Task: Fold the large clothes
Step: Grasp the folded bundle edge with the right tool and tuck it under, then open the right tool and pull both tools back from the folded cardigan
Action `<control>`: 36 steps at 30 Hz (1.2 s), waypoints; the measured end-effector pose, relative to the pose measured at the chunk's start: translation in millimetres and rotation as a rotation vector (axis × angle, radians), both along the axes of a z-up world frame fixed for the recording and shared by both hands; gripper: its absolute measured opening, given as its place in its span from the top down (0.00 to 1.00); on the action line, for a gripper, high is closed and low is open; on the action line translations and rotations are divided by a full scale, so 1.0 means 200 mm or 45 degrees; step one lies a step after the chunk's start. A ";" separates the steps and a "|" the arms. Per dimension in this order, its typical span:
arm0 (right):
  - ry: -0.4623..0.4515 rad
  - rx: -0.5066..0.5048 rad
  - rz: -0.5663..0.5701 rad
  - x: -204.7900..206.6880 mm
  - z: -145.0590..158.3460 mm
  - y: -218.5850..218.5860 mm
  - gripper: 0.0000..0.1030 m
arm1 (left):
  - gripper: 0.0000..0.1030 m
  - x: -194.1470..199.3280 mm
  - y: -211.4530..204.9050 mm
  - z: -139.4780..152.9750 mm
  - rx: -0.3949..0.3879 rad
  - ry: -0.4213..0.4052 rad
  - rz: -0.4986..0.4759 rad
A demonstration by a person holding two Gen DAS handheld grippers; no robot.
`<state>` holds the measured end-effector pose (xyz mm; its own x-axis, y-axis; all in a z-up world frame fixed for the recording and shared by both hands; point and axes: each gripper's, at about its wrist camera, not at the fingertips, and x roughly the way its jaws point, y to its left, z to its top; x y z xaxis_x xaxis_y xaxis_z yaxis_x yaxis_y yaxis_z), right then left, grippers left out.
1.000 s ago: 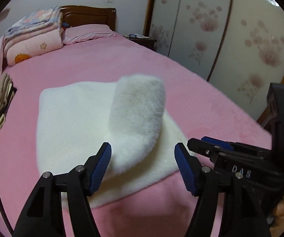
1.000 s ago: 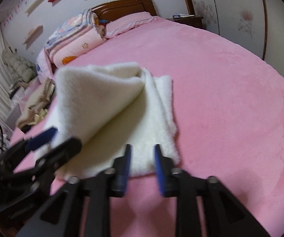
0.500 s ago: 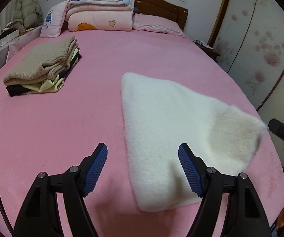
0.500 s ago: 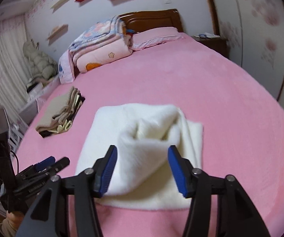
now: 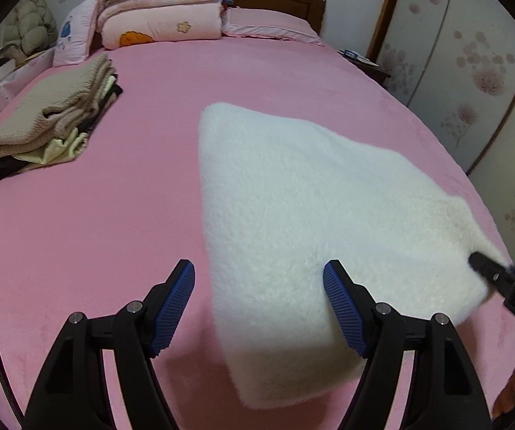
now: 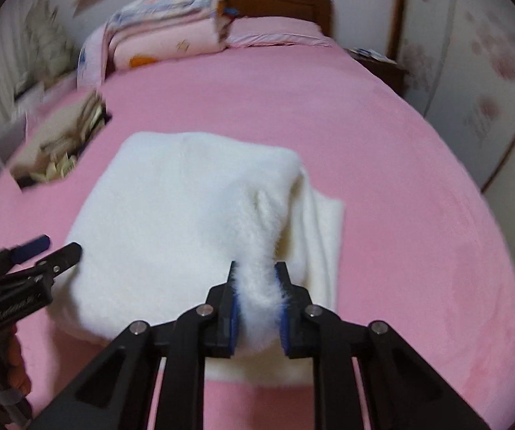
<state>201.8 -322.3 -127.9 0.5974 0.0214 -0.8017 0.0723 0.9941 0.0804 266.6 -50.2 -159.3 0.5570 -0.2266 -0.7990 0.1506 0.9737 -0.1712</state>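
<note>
Already partly folded, the white fleece garment (image 5: 315, 215) lies on the pink bed (image 5: 96, 222), its near corner pinched in the right tool (image 6: 256, 283) while the left tool (image 5: 259, 304) hovers spread and empty, so more folds likely remain.

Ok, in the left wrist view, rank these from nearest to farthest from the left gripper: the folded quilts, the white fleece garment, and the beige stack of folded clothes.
From the left gripper:
1. White fleece garment, directly ahead, running between its open fingers.
2. Beige stack of folded clothes, far left on the bed.
3. Folded quilts, at the headboard end.
</note>
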 end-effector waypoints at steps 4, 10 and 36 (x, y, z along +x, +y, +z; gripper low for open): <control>0.010 0.036 -0.122 -0.16 -0.14 -0.07 0.85 | 0.29 -0.06 -0.09 -0.05 0.017 0.005 -0.071; 0.071 0.073 -0.200 -0.20 -0.36 -0.11 0.85 | 0.27 -0.12 -0.16 -0.15 0.133 -0.068 -0.096; 0.104 0.013 -0.169 -0.20 -0.18 -0.14 0.46 | 0.05 -0.05 0.10 -0.03 -0.011 0.160 -0.147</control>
